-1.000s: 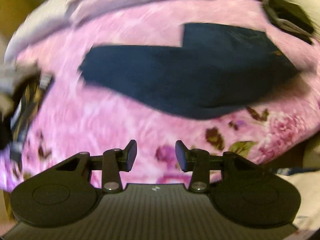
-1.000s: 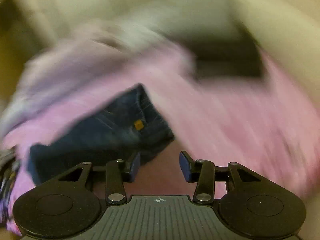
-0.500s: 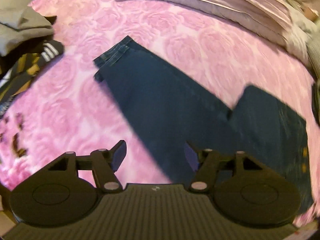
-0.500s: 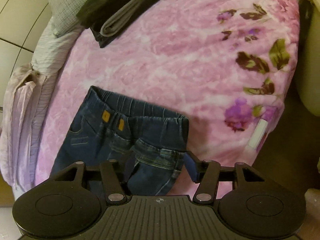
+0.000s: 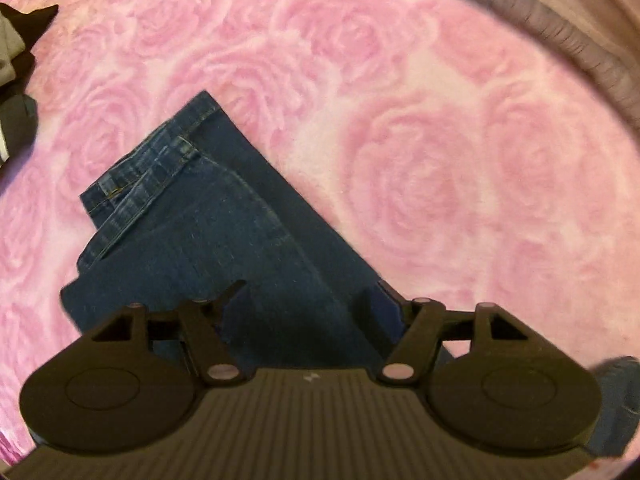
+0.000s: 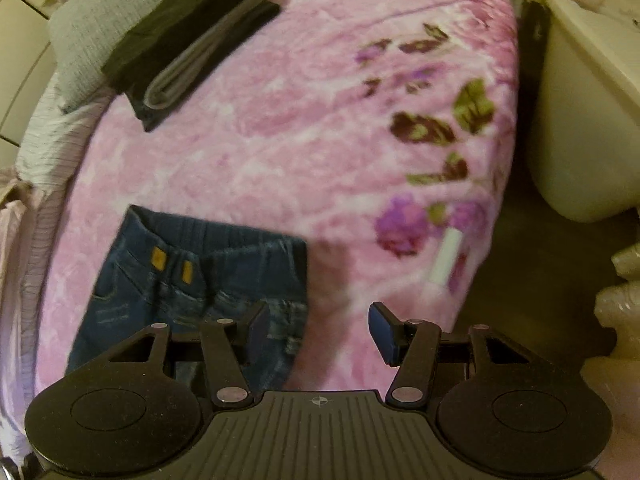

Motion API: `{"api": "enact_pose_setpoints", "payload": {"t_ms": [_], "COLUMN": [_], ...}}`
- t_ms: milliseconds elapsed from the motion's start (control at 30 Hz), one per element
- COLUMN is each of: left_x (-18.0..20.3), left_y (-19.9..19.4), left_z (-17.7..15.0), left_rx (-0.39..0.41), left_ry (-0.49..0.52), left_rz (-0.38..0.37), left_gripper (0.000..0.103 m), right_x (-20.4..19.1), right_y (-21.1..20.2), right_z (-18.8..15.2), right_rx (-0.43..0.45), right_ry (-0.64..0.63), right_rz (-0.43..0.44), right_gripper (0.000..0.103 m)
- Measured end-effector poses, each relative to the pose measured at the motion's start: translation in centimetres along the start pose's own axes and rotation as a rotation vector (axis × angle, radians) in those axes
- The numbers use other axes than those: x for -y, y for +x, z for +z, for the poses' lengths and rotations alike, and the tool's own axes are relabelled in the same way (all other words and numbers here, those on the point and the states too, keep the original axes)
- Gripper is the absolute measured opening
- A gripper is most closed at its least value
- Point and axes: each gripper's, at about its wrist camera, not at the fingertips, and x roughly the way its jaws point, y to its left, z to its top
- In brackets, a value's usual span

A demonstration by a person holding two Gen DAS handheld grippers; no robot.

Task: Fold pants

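Pink bed blanket (image 5: 440,128): both hand-held grippers now low over the jeans (image 5: 224,232).
Left hand-held gripper (image 5: 310,306) moved to the leg hems, right hand-held gripper (image 6: 320,326) at the waistband; both spread, empty, ready for pickup.

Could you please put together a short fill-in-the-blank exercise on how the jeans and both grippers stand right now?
1. The jeans lie on a pink blanket printed with ____.
2. The left gripper hangs over the ____ end of the jeans.
3. The right gripper hangs by the ____ end, near the orange tabs.
4. The jaws of both grippers are ____, holding nothing.

Missing words: roses; hem; waistband; open
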Motion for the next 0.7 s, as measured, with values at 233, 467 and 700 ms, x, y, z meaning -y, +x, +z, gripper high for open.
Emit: {"api": "enact_pose_setpoints", "payload": {"t_ms": [233, 467, 700], "left_x": [-1.1, -12.3, -24.9], "left_y": [-1.3, -13.6, -14.0], "left_z": [-2.2, -11.6, -24.6], "left_rx": [0.067, 0.238, 0.097], "left_ry": [0.090, -0.025, -0.208], "left_rz": [-0.024, -0.175, -0.018], "left_gripper": [0.004, 0.004, 0.009], "right_x": [-2.3, -5.3, -8.0], "right_y": [1.0, 1.3, 3.1], "right_z": [-1.0, 1.6, 3.4], "right_rx": [-0.033, 0.005, -0.026], "right_ry": [-0.060, -0.138, -0.227], "right_rz": [-0.003, 0.032, 0.056], "right_gripper": [0.052, 0.052, 0.052]}}
